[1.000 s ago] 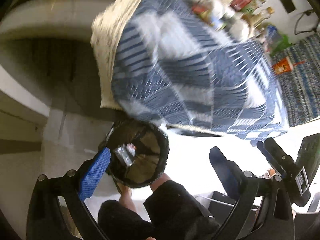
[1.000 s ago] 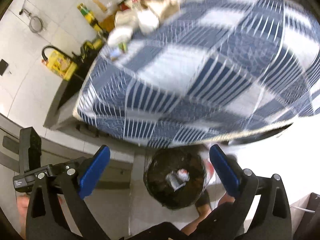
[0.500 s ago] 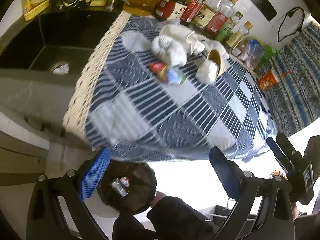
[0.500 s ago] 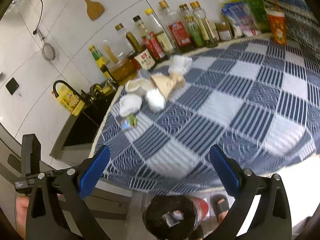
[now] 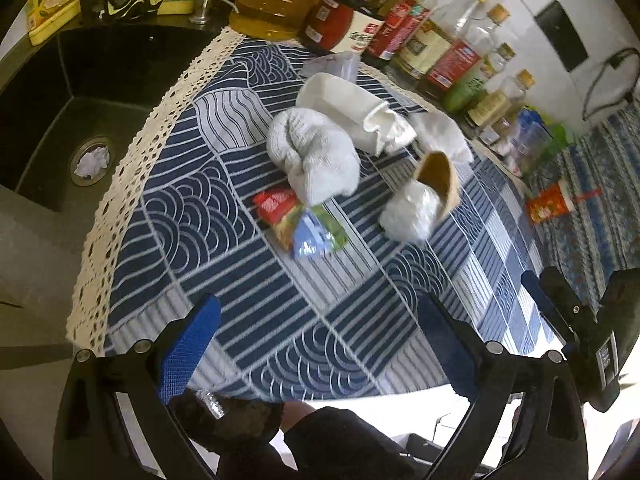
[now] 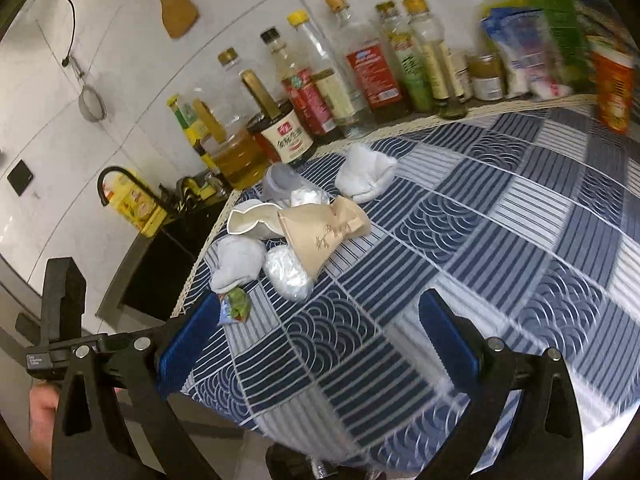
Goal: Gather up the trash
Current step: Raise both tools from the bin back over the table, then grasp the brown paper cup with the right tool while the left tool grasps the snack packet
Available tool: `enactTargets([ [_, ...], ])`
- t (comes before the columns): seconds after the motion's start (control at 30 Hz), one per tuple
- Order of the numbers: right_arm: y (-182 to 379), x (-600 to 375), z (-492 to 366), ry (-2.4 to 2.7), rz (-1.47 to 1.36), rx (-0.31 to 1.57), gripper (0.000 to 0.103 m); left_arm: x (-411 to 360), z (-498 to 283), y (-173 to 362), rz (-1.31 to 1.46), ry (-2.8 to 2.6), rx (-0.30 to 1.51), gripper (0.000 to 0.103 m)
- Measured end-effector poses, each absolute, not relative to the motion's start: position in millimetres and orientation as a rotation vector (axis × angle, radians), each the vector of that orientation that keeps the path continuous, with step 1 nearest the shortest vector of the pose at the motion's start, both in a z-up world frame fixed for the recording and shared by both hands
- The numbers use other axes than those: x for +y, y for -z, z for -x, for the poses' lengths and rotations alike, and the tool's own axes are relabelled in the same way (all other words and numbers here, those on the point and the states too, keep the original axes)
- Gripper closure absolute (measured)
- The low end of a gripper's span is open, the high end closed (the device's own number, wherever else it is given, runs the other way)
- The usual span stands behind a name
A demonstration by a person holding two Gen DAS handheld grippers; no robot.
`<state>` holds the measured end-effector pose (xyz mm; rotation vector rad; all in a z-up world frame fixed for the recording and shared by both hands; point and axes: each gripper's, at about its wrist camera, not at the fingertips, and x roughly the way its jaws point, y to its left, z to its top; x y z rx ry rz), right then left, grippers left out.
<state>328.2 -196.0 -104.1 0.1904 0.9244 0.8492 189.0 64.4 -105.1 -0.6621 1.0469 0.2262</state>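
Trash lies on the blue-and-white checked cloth (image 5: pixel 224 240): a colourful snack wrapper (image 5: pixel 300 224), crumpled white tissues (image 5: pixel 316 156), a white paper bag (image 5: pixel 356 112), a clear plastic wad (image 5: pixel 408 212) and a tan paper bag (image 6: pixel 324 232). The wrapper also shows in the right wrist view (image 6: pixel 236 308). My left gripper (image 5: pixel 316 344) is open and empty above the cloth's near edge. My right gripper (image 6: pixel 320 340) is open and empty, near the wrapper. The black trash bin (image 5: pixel 228 420) sits below the table edge.
Sauce and oil bottles (image 6: pixel 320 92) line the back wall. A black sink (image 5: pixel 80 120) with a tissue in its drain lies left of the cloth. An orange cup (image 5: pixel 548 204) and snack bags (image 6: pixel 520 52) stand at the far right.
Both grippers have swung up from over the bin on the floor to face the table top. The trash pile is now closer in both views. Both stay open and empty.
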Motion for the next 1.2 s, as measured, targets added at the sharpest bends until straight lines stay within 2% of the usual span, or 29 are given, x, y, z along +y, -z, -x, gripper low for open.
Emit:
enactTargets([
  [0.4,125,-146,-403,-1.071,-0.052,1.028,0.004,66,-236,132,0.658,-0.37,1.114,0.008],
  [0.57,129,-124,-416,-1.106,0.065,0.98,0.004,67,-247,136,0.657,-0.434,1.133,0.008],
  [0.73,142,-107,-428,-1.14,0.112,1.018,0.004,65,-259,140,0.608,-0.481,1.167,0.008],
  [0.8,146,-104,-432,-1.17,0.112,1.038,0.004,64,-263,142,0.601,-0.489,1.178,0.015],
  [0.93,153,-98,-434,-1.205,0.129,1.065,0.007,64,-268,147,0.578,-0.534,1.175,0.02],
  [0.97,155,-97,-434,-1.218,0.125,1.074,0.022,65,-269,149,0.587,-0.544,1.183,0.026],
  [1.1,157,-96,-431,-1.247,0.151,1.069,0.023,62,-270,146,0.557,-0.565,1.178,0.046],
  [1.2,157,-100,-429,-1.24,0.136,1.054,0.023,63,-271,145,0.553,-0.565,1.175,0.051],
])
